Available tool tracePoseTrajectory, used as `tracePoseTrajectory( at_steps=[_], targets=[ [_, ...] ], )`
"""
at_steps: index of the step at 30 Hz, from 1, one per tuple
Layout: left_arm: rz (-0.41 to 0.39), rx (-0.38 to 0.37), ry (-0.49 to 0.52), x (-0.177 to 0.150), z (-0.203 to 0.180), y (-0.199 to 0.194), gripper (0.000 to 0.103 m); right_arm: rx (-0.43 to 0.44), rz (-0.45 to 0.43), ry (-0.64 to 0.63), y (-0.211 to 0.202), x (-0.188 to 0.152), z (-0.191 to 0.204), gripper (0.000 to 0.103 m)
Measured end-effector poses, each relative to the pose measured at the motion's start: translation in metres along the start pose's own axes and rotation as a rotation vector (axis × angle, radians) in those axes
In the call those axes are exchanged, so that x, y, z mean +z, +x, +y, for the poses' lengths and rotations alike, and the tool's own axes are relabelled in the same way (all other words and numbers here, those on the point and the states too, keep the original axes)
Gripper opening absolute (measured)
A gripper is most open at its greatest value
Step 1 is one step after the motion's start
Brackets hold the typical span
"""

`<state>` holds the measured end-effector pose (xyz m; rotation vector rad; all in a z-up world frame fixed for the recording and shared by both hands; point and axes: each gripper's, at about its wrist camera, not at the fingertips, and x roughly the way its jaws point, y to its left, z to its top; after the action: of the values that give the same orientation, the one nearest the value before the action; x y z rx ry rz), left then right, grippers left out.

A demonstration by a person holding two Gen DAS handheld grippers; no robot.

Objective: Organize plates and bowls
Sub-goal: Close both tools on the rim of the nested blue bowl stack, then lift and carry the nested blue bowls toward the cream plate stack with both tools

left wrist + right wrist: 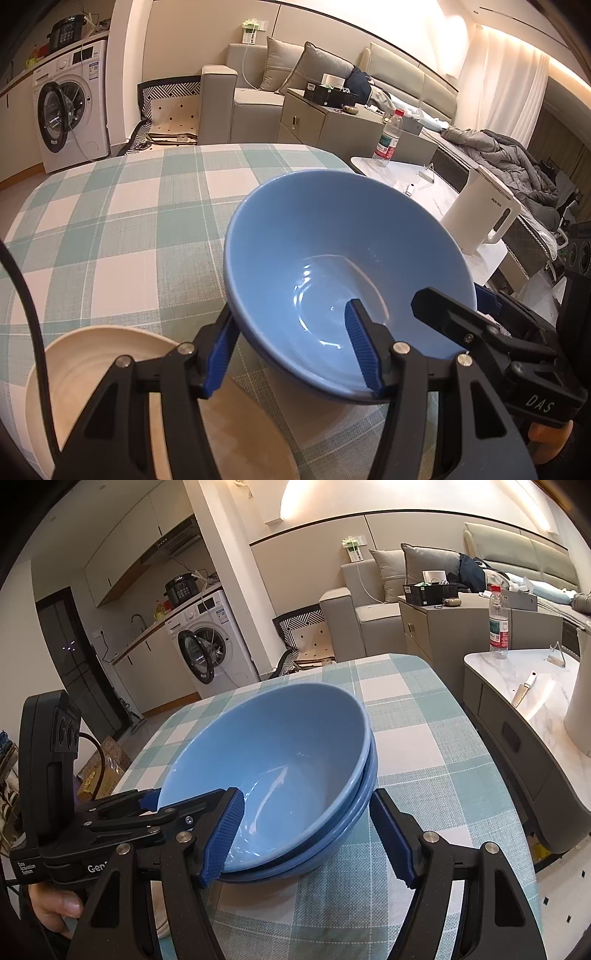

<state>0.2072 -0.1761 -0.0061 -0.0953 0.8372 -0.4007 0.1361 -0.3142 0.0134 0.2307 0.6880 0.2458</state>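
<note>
Two blue bowls [295, 738] sit nested on the checked tablecloth, and from the left wrist view only the upper blue bowl [332, 240] shows. My left gripper [290, 314] straddles the near-left rim, one pad against the outer wall and the other inside the bowl. My right gripper [306, 795] straddles the opposite rim, its left pad inside and its right pad just clear of the outer wall. Both grippers stand open with wide gaps around the thin wall. The right gripper [452, 295] also shows over the bowl's right rim. A cream plate [92, 369] lies beside the bowls, under my left gripper.
The checked table [424, 738] ends close to the bowls on the right. Beyond that edge a marble side table [517, 664] carries a water bottle [498, 624], a knife [524, 690] and a white kettle [480, 218]. A hand [55, 908] holds the left gripper's handle.
</note>
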Motion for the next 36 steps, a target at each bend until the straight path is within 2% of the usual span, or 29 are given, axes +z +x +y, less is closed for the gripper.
tracePoseTrajectory(
  at_steps=[36],
  targets=[
    [-0.029, 0.015, -0.023, -0.001, 0.009, -0.01, 0.056, 0.007, -0.01, -0.039, -0.003, 0.001, 0.011, 0.073]
  ],
)
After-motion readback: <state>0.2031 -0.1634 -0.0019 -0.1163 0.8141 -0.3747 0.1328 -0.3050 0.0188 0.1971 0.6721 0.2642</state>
